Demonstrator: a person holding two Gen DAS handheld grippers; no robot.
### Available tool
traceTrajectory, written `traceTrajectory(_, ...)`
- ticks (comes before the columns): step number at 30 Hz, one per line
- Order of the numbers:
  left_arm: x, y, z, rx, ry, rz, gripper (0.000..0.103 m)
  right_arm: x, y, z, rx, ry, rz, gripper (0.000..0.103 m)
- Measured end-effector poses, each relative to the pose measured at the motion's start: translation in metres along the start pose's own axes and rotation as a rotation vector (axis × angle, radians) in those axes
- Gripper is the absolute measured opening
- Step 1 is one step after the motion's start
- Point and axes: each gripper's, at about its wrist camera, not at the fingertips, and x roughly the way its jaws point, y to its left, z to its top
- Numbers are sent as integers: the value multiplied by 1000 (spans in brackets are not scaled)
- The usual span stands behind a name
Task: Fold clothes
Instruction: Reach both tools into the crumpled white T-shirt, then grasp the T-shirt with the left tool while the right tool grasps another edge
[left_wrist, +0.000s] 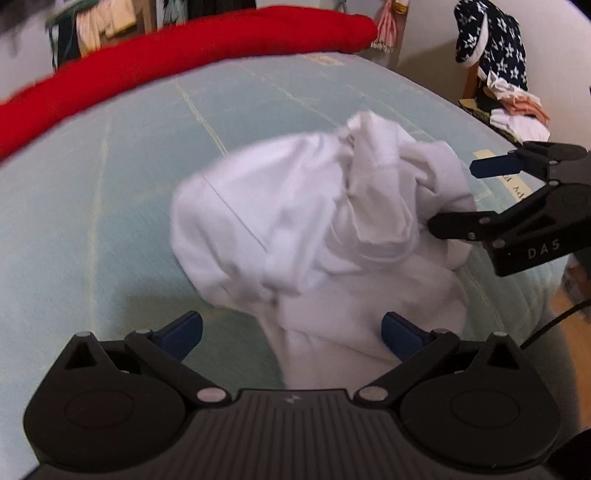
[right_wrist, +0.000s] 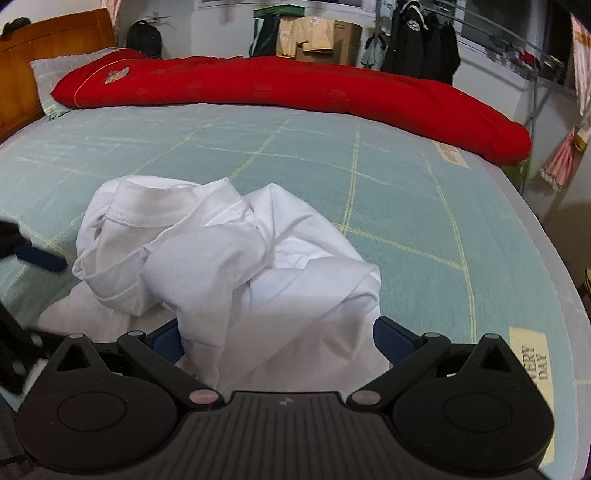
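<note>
Jaws apart on both tools: that was the plain reading of the left wrist view, where the left gripper (left_wrist: 291, 332) stood wide open at the bottom of the frame, its blue pads on either side of a lower fold of the white garment (left_wrist: 310, 229) without pinching it. The garment lay in a crumpled heap on the pale green bed (left_wrist: 92, 206), near the edge closest to the camera. This view alone showed the right gripper (left_wrist: 452, 195) from outside: it came in from the right with one blue-tipped finger above and one black finger pressed against the cloth's rim, open and not yet closed on anything. It also showed a chair piled with other clothes (left_wrist: 513, 107) beyond the bed's corner.

The right wrist view had the right gripper's fingers spread around the nearest part of the heap, cloth lying between them. Only here did a stitched hem or collar band (right_wrist: 147, 214) show clearly on top of the pile, and the red quilt (right_wrist: 295, 88) ran along the far side of the bed. The left gripper was only a dark blur at the left edge.

Judged from this, the garment was bunched, not laid flat or folded. The work in hand seemed to be finding edges to spread it; the next move would call for each gripper closing on a distinct hem or corner rather than a thick wad.
</note>
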Motion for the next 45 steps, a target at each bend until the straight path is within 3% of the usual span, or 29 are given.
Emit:
traceTrajectory(6,-12,20,18,42,-12,93,102,0,-20,8,-4,-13,-32,103)
traceTrajectory(13,-6,32,33,46,-47,94,99,15,-55,26,31,-14,-90,103)
traceTrajectory(20,11,31,42,101,-24,46,99,21,-32,34,-112,12,27,103)
traceTrajectory(24,24,34,53,121,-35,142,98,38,-22,37,-167,15,-9,103)
traceTrajectory(26,31,36,59,133,-33,186,91,42,-23,39,-168,8,-11,103)
traceTrajectory(29,44,39,65,143,7,136,78,44,-24,44,-180,2,5,103)
traceTrajectory(36,53,59,64,87,26,66,79,40,-27,50,-219,-29,54,103)
traceTrajectory(45,48,62,65,135,51,33,78,-1,-29,48,-408,-133,162,98)
